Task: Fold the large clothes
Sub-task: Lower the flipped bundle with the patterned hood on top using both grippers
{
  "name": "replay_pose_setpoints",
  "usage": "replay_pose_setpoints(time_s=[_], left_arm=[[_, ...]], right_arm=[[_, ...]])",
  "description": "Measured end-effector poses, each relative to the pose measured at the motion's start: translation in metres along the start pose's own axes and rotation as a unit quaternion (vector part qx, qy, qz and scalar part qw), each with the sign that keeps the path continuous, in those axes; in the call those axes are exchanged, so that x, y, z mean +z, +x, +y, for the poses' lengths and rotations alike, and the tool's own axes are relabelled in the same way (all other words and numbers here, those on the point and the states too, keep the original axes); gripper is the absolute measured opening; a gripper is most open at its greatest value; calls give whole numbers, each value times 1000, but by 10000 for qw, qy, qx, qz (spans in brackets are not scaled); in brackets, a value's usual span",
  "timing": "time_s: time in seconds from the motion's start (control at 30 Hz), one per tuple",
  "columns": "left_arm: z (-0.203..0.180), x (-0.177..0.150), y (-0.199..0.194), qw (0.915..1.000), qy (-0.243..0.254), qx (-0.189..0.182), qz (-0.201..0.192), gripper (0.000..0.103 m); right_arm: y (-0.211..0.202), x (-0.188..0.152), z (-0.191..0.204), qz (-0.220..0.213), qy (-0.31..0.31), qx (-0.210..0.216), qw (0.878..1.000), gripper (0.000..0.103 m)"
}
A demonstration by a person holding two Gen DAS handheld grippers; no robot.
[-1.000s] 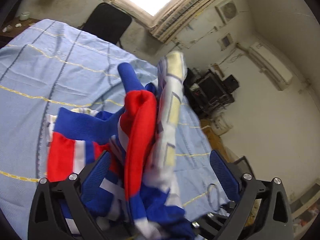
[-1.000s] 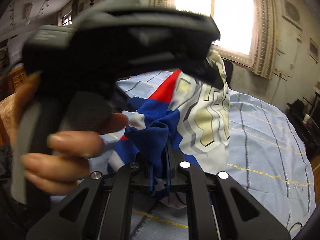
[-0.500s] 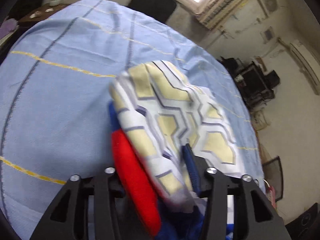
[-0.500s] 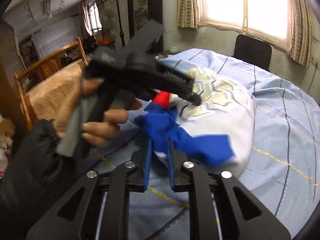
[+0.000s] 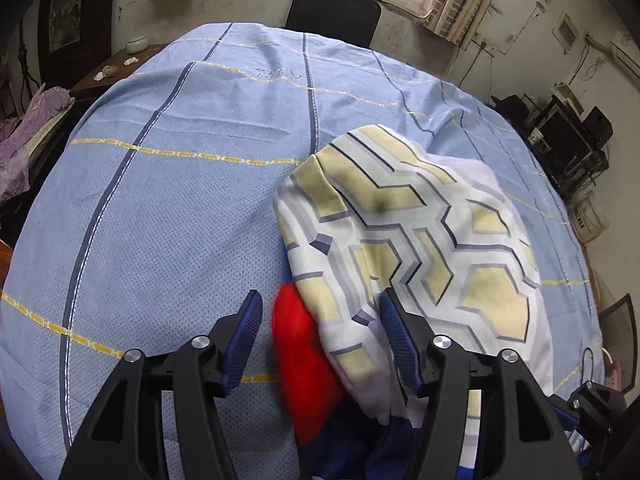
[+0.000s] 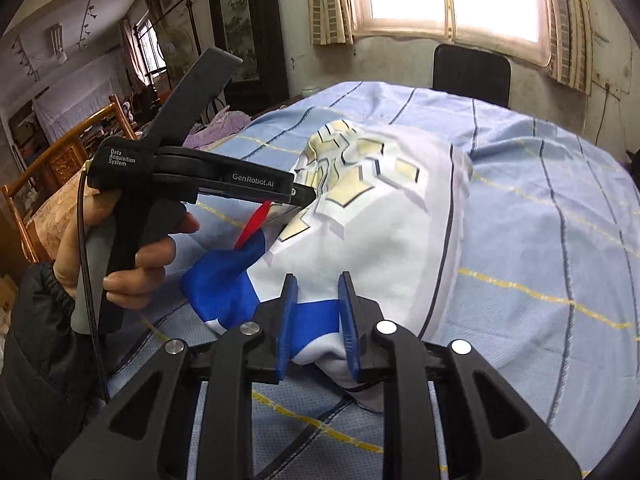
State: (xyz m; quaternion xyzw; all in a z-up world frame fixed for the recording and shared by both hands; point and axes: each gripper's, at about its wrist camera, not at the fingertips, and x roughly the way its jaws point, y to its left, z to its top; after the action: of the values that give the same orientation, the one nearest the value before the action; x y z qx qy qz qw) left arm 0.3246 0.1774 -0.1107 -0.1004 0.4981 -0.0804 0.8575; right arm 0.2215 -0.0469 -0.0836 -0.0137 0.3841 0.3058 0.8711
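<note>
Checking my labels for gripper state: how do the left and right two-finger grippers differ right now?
The left gripper is open wide, with the red and patterned edge of the folded garment between its blue pads, while the right gripper shows a narrower gap over the garment's blue and white edge. The left works at the garment's left side, the right at its near edge. Both are open above the light blue bedsheet.

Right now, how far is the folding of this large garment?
Done: the garment lies doubled on the blue bedsheet, patterned side up. In hand: both the left gripper and right gripper are open around its near edge. Left: red and blue parts stick out, so tidying remains.
</note>
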Motion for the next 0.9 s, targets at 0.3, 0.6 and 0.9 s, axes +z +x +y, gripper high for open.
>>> replay_pose_setpoints(time_s=[0.3, 0.6, 0.9], left_arm=[[4, -2, -11, 9994, -221, 216, -138, 72], [2, -16, -53, 9968, -420, -350, -581, 77], [-53, -32, -40, 9975, 502, -133, -474, 77]], right_arm=[[-5, -9, -7, -160, 299, 410, 9986, 25], [-42, -2, -66, -733, 1389, 778, 9845, 62], [-23, -4, -56, -338, 1203, 552, 9906, 61]])
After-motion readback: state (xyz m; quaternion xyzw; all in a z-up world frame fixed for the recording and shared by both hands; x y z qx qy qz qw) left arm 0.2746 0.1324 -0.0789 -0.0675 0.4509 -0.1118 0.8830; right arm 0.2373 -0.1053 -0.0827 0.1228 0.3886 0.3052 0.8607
